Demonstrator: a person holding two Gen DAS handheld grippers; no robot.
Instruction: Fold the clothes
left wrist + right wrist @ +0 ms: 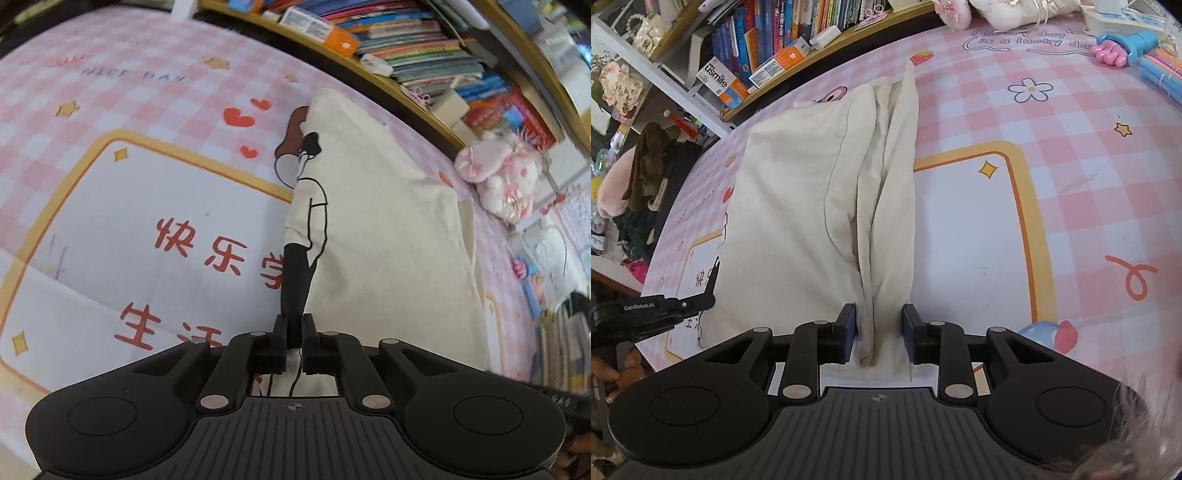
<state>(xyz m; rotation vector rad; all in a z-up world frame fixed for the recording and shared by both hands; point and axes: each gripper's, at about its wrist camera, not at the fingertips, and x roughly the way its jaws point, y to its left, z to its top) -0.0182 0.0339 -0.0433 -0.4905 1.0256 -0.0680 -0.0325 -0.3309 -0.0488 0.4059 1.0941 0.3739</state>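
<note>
Cream garment on pink mat, left claw pinching its edge, right claw parted around a fold

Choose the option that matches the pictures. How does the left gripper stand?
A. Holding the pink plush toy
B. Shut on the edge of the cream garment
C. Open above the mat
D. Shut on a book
B: the left gripper has its fingers closed on the edge of the cream garment, at its printed black part.

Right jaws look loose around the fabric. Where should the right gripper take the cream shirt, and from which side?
Grip the bunched near hem of the cream shirt, straight in from the near table edge. The folds already run lengthwise between the right gripper jaws, which stand open; the left gripper pinches the opposite corner.
</note>
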